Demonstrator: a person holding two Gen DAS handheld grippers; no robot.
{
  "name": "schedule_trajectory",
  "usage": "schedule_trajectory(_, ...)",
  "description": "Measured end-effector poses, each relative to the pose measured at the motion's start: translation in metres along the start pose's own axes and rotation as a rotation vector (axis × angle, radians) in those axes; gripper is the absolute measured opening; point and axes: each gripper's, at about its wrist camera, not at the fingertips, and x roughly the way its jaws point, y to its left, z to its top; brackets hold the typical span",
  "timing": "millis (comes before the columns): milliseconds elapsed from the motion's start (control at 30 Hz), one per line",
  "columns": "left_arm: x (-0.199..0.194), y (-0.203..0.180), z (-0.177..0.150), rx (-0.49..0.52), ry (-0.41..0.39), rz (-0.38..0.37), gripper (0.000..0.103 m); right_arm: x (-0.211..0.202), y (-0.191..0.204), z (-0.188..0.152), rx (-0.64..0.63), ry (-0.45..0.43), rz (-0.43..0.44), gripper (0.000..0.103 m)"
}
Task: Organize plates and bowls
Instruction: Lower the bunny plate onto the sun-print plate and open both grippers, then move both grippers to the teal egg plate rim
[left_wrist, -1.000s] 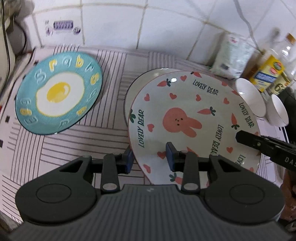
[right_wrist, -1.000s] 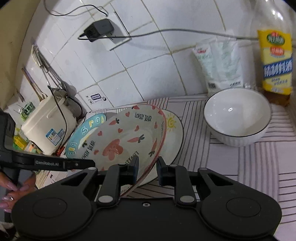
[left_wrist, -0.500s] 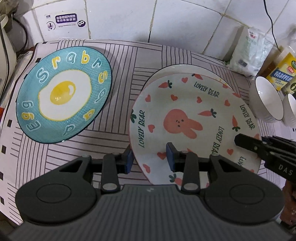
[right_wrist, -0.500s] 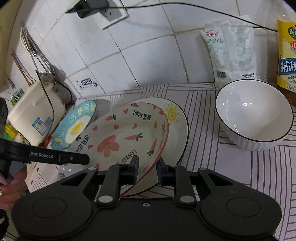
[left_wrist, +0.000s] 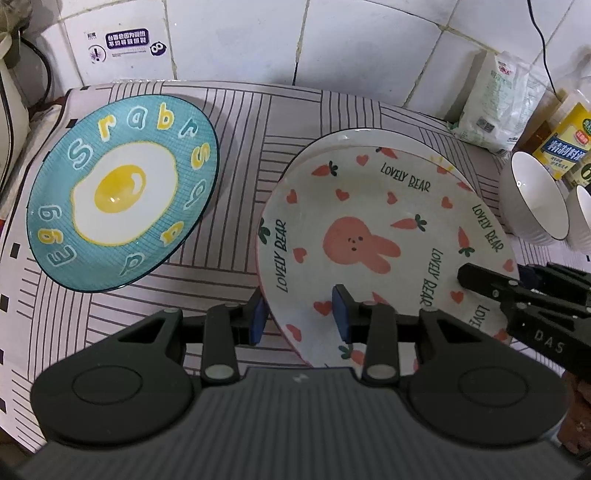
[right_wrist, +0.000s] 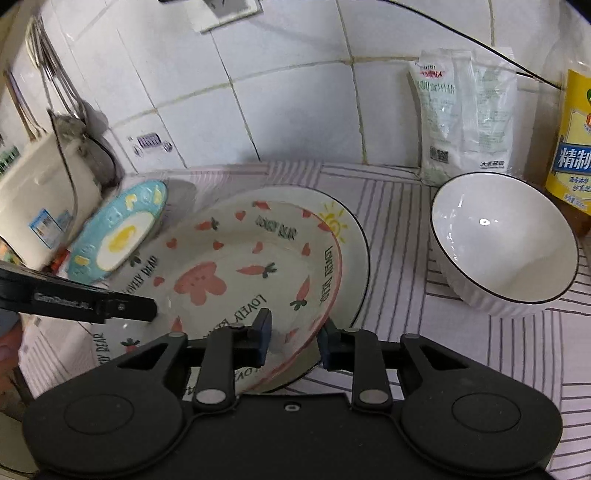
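I've set rabbit plate (right_wrist: 236, 280) on sun plate (right_wrist: 354, 251) | right gripper (right_wrist: 293, 338) jaws just widened, rim between, released | left gripper (left_wrist: 297, 319) astride rim, grip unclear | bowl (right_wrist: 502, 240) at 2 o'clock

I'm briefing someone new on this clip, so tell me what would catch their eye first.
The rabbit plate lettered LOVELY BEAR stands out, lying on a sun plate at the middle of the striped cloth. The right gripper straddles its near rim, its jaws having just been opening, pads off the rim. To the left lies the teal fried-egg plate; a white bowl sits to the right.
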Motion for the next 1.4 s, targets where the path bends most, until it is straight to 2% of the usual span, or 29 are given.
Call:
schedule_trajectory(167,-0.004,-0.007,-0.006,0.064,-0.014,0.028,0.034,-0.001,0.019,0.002,-0.082,0.008,-0.078,0.042)
schedule_trajectory(333,0.000,-0.009,-0.004,0.065,-0.005,0.045,0.034,-0.001,0.035,0.006,-0.146,0.032,-0.175,0.046)
schedule_trajectory(433,0.001,-0.011,-0.004,0.070,-0.006,0.051,0.034,0.000,0.043,0.006,-0.172,0.051,-0.231,0.048)
schedule_trajectory(733,-0.006,-0.016,-0.010,0.059,-0.013,0.028,0.033,0.005,0.055,-0.008,-0.263,0.002,-0.338,0.048)
schedule_trajectory(867,-0.017,-0.016,-0.015,0.064,-0.029,0.023,0.033,-0.003,0.054,-0.013,-0.223,-0.035,-0.317,0.048)
schedule_trajectory(1067,-0.053,-0.015,-0.022,0.097,-0.078,0.018,0.033,-0.038,0.057,-0.019,-0.137,-0.124,-0.206,0.047)
schedule_trajectory(1167,-0.068,-0.014,-0.026,0.105,-0.097,0.046,0.033,-0.058,0.062,-0.021,-0.140,-0.163,-0.161,0.047)
schedule_trajectory(1300,-0.093,-0.012,-0.032,0.114,-0.130,0.062,0.033,-0.075,0.071,-0.025,-0.176,-0.160,-0.153,0.048)
schedule_trajectory(1400,-0.119,-0.012,-0.040,0.162,-0.165,0.104,0.037,-0.091,0.074,-0.026,-0.162,-0.178,-0.104,0.048)
